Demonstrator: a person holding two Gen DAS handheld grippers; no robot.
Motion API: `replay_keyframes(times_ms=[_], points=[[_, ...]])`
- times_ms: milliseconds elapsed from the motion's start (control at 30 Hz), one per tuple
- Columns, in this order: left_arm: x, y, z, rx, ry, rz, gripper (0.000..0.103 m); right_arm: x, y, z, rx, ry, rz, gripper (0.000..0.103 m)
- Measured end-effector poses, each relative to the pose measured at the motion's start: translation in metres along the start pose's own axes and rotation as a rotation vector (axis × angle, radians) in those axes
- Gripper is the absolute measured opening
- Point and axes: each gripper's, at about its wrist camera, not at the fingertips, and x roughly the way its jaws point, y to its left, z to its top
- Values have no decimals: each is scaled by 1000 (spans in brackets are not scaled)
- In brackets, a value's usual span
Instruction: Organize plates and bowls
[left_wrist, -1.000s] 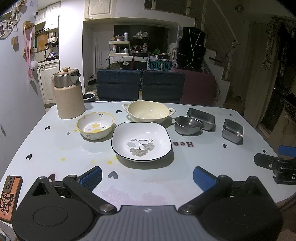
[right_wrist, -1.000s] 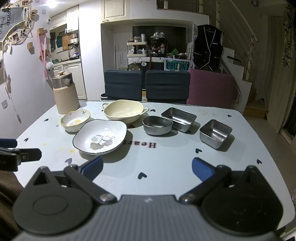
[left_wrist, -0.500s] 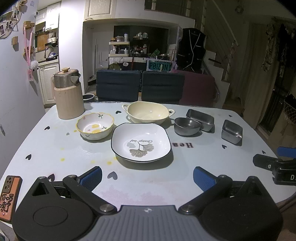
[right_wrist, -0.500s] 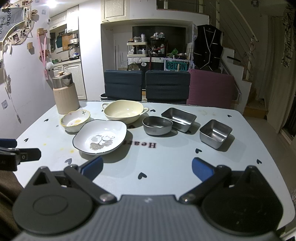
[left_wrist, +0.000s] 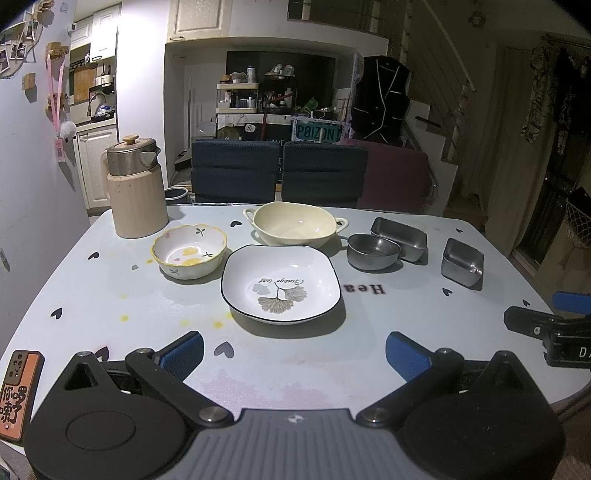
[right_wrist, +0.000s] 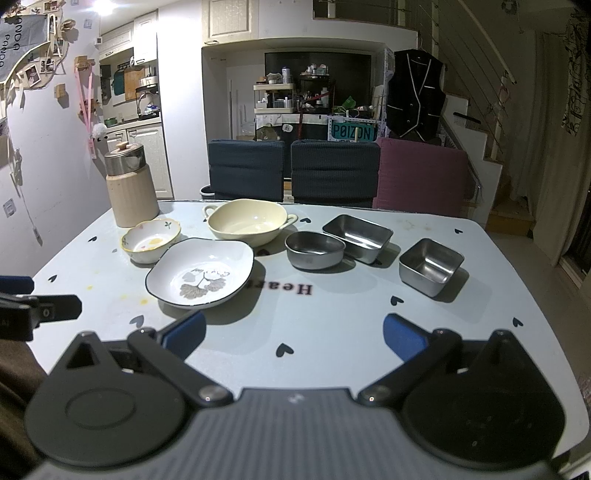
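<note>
A white square plate (left_wrist: 280, 282) (right_wrist: 201, 272) with a leaf print lies mid-table. Behind it stand a cream two-handled bowl (left_wrist: 295, 223) (right_wrist: 245, 220) and a small flowered bowl (left_wrist: 189, 251) (right_wrist: 150, 240). To the right sit a round steel bowl (left_wrist: 372, 251) (right_wrist: 314, 249), a long steel tray (left_wrist: 400, 233) (right_wrist: 357, 232) and a square steel container (left_wrist: 461, 261) (right_wrist: 430, 266). My left gripper (left_wrist: 293, 354) hovers open near the front edge, in front of the plate. My right gripper (right_wrist: 293, 336) is open too, nothing between its fingers.
A beige thermos jug (left_wrist: 135, 192) (right_wrist: 129, 184) stands at the table's back left. An orange phone (left_wrist: 18, 391) lies at the front left corner. Blue and maroon chairs (left_wrist: 280, 171) line the far side. The table (right_wrist: 332, 332) has bare surface in front.
The left wrist view has shifted slightly, with the dishes sitting a little lower and left in frame. Nothing on the table moved; both grippers stay open.
</note>
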Motion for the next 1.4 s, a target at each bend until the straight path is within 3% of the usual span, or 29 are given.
replay_keyframes(times_ms=[1000,1400], points=[[-2,2,0,-9,-8,-8,103,1,0,0,-1,1,-3,103],[9,22,9,-13,-3,1,103,13,2,7,-13,24,-1,103]])
